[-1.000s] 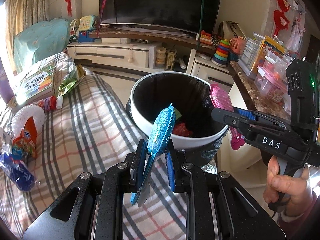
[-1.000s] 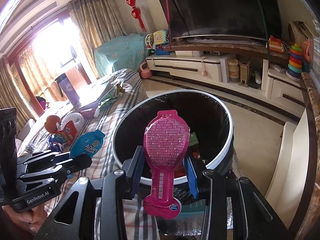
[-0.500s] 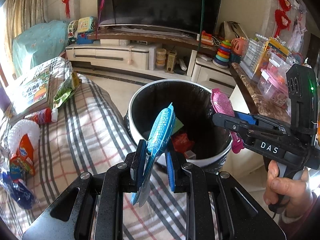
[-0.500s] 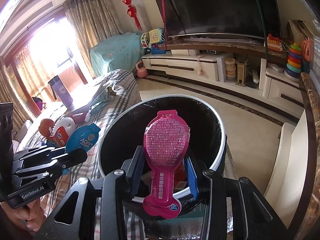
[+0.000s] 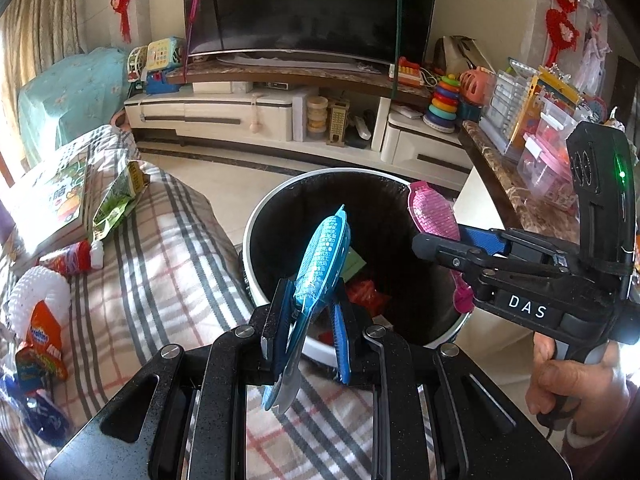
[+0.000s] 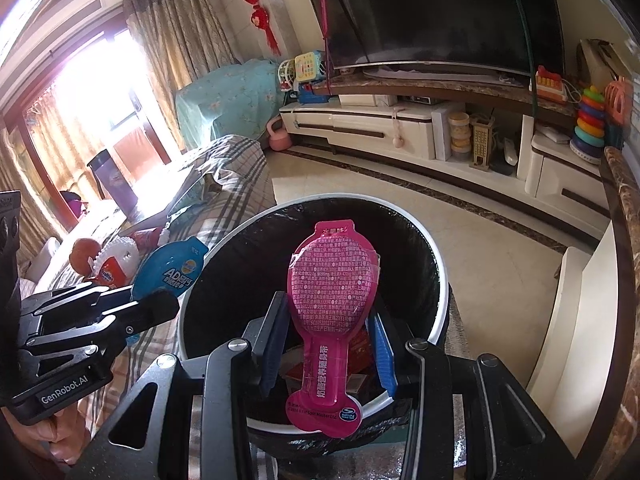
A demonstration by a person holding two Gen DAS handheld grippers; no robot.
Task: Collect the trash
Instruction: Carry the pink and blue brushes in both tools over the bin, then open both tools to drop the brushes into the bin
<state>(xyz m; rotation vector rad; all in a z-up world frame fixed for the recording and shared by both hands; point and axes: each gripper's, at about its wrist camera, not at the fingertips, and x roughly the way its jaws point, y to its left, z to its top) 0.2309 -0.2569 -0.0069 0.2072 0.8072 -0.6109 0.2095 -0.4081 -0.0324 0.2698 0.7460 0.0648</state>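
Left gripper (image 5: 310, 322) is pinching a light, flimsy blue paddle-shaped plastic wrapper (image 5: 320, 264) edge-on above the white-rimmed, black-lined trash bin (image 5: 256, 216); more litter is lying on the plaid-covered couch (image 5: 160, 280).

Right gripper (image 6: 328, 344) is clamping a thin pink paddle-shaped wrapper (image 6: 332, 276) by its neck over the bin's mouth, nothing blocking a drop.

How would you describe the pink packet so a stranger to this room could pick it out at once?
Find the round white-rimmed bin lined with a black bag beside the checked sofa. Over its opening, the right gripper has its jaws shut on a paddle-shaped pink plastic packet. The similar packet in the left gripper is blue, not pink.
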